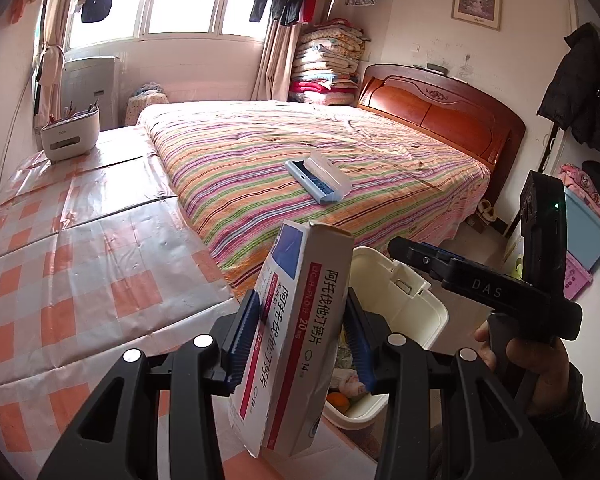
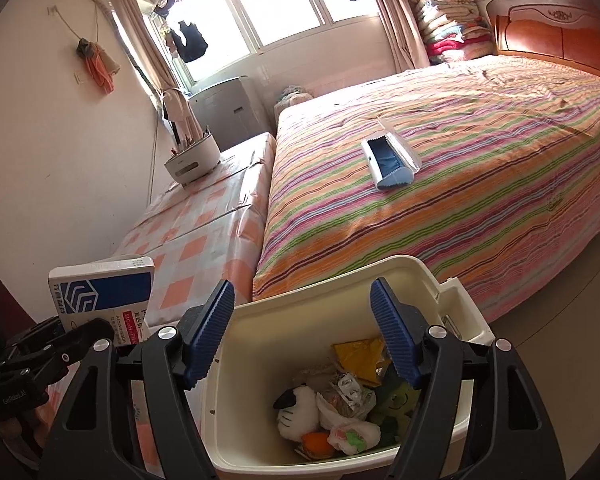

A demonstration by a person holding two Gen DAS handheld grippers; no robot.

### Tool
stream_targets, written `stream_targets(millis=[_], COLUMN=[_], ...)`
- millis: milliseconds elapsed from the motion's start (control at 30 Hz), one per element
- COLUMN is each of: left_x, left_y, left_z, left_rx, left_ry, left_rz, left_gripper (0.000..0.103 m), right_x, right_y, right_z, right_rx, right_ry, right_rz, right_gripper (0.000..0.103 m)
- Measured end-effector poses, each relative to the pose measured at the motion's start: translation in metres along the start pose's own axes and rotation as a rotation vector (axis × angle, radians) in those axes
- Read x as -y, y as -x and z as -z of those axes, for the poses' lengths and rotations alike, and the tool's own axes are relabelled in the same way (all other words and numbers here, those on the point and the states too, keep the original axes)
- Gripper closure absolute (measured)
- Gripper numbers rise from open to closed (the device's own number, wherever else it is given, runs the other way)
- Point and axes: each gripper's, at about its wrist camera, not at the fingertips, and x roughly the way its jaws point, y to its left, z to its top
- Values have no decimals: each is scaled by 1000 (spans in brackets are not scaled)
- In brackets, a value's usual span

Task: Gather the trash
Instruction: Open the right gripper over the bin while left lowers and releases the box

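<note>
Medicine box [image 1: 292, 332], a white carton with red and blue bands and printed lettering, is clamped upright between the blue ridged pads of the left gripper [image 1: 296, 336], which pinches its two narrow sides about midway up. It hangs above the edge of a table covered in an orange and white checked cloth [image 1: 80, 272], just left of an open cream trash bin [image 2: 260, 344] on the floor. The right gripper [image 2: 304, 336] hovers over the bin's mouth with its jaws spread wide and nothing between them. Inside the bin lie crumpled wrappers [image 2: 348, 396], a yellow packet [image 2: 360, 356], a small white plush toy [image 2: 296, 408] and something orange [image 2: 316, 440]; the flip lid [image 2: 460, 308] stands open at the far side. Beyond the bin a bed with a striped cover [image 1: 320, 152] fills the room, a blue and white brush [image 1: 318, 176] resting on it. A white desk organiser [image 1: 70, 136] sits far back on the table.

By my reading, the box is about to be dropped in. Risks: it is light and tall, so let go too early it could strike the near rim and fall to the floor or table; the left gripper swinging across could also knock the right one, which hangs just beside its path
</note>
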Motion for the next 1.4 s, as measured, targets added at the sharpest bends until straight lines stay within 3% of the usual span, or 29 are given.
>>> stream_targets(millis=[167, 467, 800, 1000, 1067, 1133, 1233, 1400], left_x=[19, 45, 37, 15, 6, -4, -14, -18], left_y=[-17, -49, -42, -13, 0, 15, 36, 64], left_z=[-12, -18, -15, 5, 14, 23, 35, 50], left_rx=[-6, -37, -26, -43, -58, -51, -44, -47], left_ry=[-6, -30, -25, 51, 99, 164, 209, 223], left_rz=[43, 94, 65, -53, -119, -182, -286, -414], left_gripper=[62, 62, 62, 60, 44, 34, 28, 27], right_x=[19, 34, 32, 1, -15, -32, -59, -94], right_y=[16, 27, 32, 40, 47, 57, 70, 84], right_z=[-6, -7, -3, 15, 25, 35, 49, 71], right_rx=[76, 119, 143, 128, 113, 108, 78, 27], right_ry=[-81, -133, -138, -39, -1, 37, 109, 217], right_rz=[9, 8, 7, 33, 44, 57, 77, 107], right_gripper=[31, 30, 30, 23, 19, 15, 8, 7])
